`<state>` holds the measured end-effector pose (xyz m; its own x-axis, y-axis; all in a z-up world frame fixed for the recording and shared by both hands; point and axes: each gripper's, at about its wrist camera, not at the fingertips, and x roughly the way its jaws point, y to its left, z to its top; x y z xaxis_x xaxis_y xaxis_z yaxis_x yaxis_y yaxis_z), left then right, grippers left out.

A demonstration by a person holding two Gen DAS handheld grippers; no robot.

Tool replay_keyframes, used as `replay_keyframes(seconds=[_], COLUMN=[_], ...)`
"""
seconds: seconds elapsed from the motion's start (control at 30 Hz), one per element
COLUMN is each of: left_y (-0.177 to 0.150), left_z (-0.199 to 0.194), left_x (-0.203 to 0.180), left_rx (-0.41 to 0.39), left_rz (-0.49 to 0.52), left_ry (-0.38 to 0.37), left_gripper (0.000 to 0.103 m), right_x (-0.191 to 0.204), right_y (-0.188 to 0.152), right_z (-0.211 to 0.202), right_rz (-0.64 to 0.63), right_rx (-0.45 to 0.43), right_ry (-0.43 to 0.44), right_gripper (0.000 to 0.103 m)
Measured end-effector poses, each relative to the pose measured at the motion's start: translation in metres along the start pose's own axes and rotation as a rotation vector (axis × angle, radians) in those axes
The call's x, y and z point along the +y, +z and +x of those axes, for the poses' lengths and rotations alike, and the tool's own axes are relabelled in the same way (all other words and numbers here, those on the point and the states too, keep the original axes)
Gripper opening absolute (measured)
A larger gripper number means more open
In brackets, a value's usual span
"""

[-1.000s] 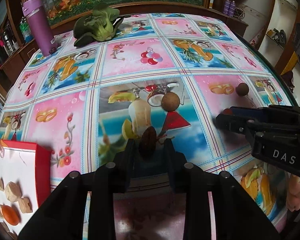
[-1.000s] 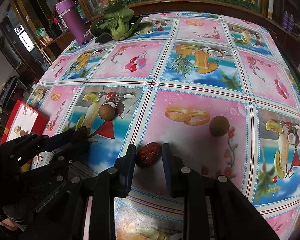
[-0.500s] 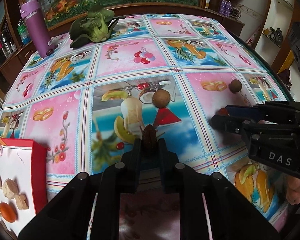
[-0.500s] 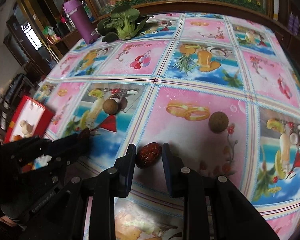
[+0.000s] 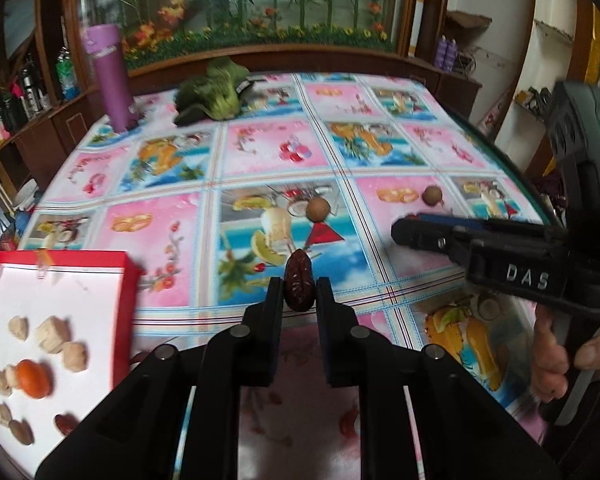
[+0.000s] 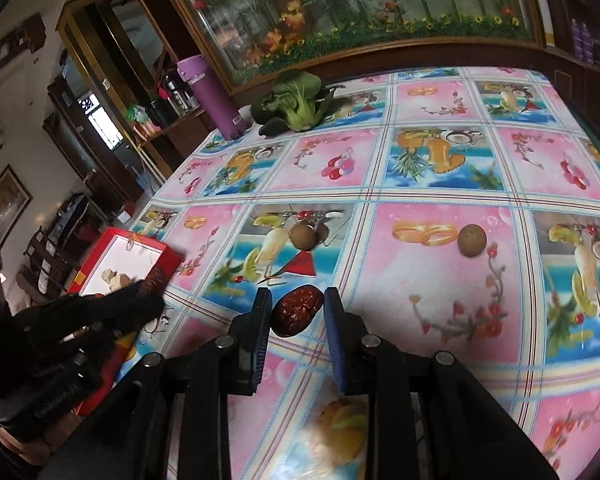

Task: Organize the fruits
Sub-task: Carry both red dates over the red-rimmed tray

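Bright tablecloth (image 5: pixel 260 160) with pink and blue fruit squares, over a big table, with a glass case of fake flowers behind.

Left gripper (image 5: pixel 299 292) low in the middle of its frame, pinching a wrinkly red date (image 5: pixel 299 283) tight between the two pads, tip pointing up. Right gripper (image 6: pixel 298 312) low in the middle of its own frame, squeezed onto a second red date (image 6: pixel 297 311), lying slanted between blue pads.

Red box (image 5: pixel 130 280) with a white inside at the lower left of the left view, holding pale lumps, one small orange fruit (image 5: pixel 31 378), a brown nut and another red date. Same box (image 6: pixel 168 258) at the left of the right view, partly hidden behind the other gripper.

Two round brown fruits on the cloth: one (image 6: pixel 303 235) just above the middle, one (image 6: pixel 471 240) further right, well apart.

Green leafy vegetable (image 6: pixel 296 100) at the far edge, upper middle. Purple bottle (image 6: pixel 212 98) standing upright just left of it.

Person's hand (image 5: pixel 556 354) at the right edge of the left view, around a black handle.
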<state>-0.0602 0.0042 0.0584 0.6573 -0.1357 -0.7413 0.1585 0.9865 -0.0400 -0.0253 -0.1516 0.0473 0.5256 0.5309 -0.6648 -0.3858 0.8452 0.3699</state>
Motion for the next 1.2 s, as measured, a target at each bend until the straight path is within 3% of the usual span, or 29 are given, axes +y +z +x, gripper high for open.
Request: replay_keyframes(seconds=[0.13,0.53,1.2], left_y=[-0.002,-0.019,-0.054], left_z=[-0.02,-0.07,-0.118], left_x=[0.008,0.043,0.116], left_rx=[-0.046,-0.147,-0.232], left_rz=[-0.012,-0.061,-0.178], left_ry=[0.022,0.103,0.226], left_gripper=[0.018,0.018,0.018], right_x=[0.012,0.086,0.185], right_y=[-0.008,-0.026,-0.028], right_z=[-0.011,-0.008,0.022], right_rz=[0.019,-0.085,-0.228], right_rx=[-0.029,0.012,0.05], right_ry=[0.036,0.046,0.076], right_gripper=[0.025,0.025,0.025])
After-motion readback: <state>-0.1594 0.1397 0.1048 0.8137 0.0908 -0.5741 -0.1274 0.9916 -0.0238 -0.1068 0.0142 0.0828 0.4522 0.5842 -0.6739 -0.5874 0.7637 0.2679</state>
